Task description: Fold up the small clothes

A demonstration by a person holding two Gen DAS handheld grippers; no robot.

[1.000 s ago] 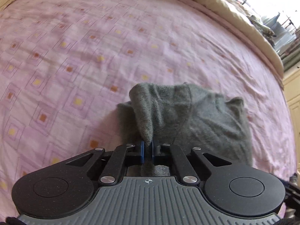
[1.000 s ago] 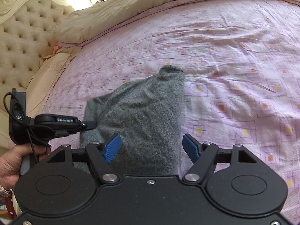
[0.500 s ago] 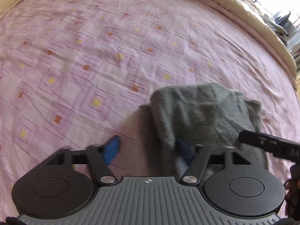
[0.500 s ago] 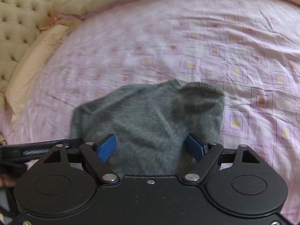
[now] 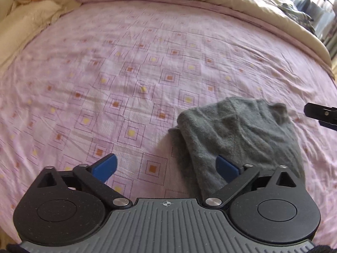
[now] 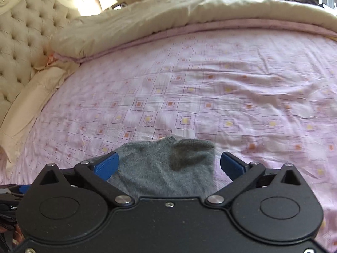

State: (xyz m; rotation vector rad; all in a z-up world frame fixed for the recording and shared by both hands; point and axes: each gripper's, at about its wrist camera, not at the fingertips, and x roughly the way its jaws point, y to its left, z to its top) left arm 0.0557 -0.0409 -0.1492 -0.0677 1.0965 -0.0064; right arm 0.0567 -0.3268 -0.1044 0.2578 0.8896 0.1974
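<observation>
The grey garment [image 5: 238, 135] lies folded over on the pink patterned sheet [image 5: 134, 73], a soft knit bundle with a doubled edge along its left side and a small rumpled corner at its far right. In the right wrist view the garment [image 6: 164, 164] shows a darker fold near its far edge and runs back under the gripper body.

The left gripper [image 5: 166, 166] hangs just above the sheet with its blue fingers [image 5: 105, 166] spread wide and nothing between them; the right-hand finger sits over the near edge of the garment, the left-hand one over bare sheet (whether either touches the cloth cannot be told). The right gripper [image 6: 169, 165] is likewise spread wide and empty, its fingers on either side of the garment's far end.

A cream duvet [image 6: 168, 14] is bunched along the far side of the bed, with a tufted headboard [image 6: 23, 40] and a pillow [image 6: 31, 97] to the left.
</observation>
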